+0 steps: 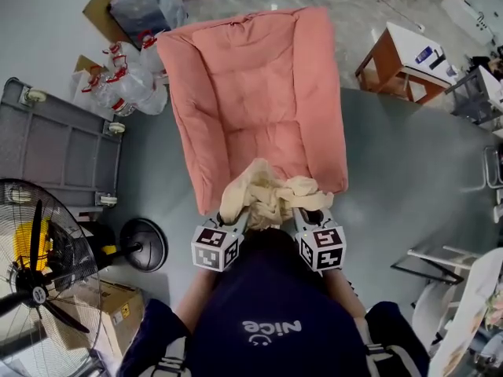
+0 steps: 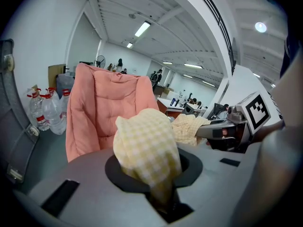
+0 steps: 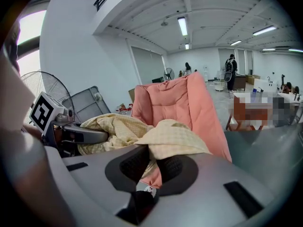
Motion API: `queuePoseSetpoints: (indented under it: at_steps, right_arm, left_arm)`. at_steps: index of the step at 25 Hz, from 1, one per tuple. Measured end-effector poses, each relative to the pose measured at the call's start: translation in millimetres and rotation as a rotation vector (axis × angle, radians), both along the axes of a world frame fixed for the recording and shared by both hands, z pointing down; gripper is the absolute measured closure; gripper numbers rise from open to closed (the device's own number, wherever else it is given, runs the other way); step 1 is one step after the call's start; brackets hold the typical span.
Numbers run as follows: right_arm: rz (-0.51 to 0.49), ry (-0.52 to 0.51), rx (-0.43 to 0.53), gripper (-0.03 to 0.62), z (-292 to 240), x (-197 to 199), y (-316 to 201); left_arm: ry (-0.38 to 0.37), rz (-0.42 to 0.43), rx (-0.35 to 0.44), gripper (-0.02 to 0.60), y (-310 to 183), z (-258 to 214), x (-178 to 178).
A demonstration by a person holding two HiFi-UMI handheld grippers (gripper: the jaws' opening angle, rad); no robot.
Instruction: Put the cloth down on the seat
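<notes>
Yellow cloth (image 1: pixel 263 191) near pink seat (image 1: pixel 259 93)

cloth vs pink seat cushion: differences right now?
The cloth is pale yellow check; the cushion is plain pink and quilted. The cloth is a small bunch; the cushion is far larger. The cloth is gripped by the left gripper and right gripper; the cushion lies spread out. Both are soft fabric.

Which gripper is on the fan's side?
The left gripper, nearer the floor fan; the right gripper, also gripping the cloth, is toward the wooden table.
</notes>
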State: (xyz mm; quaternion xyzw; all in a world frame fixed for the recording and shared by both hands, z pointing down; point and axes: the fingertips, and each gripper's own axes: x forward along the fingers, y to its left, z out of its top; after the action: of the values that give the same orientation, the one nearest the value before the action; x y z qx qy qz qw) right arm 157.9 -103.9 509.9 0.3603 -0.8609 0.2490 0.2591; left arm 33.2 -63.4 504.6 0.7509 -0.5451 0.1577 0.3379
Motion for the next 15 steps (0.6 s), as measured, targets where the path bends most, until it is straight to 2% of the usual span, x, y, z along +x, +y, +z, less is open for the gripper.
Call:
queuePoseSetpoints:
  at_steps: [6, 15]
  right_arm:
    - [0.015, 0.021, 0.008, 0.525, 2, -13, -13]
    - [0.027, 0.027, 0.041, 0.525, -10, -44, -46]
  left_arm:
    - [0.043, -0.018, 0.009, 0.494, -16, 3, -20]
    - [0.020, 0.036, 0.069, 0.493, -53, -6, -50]
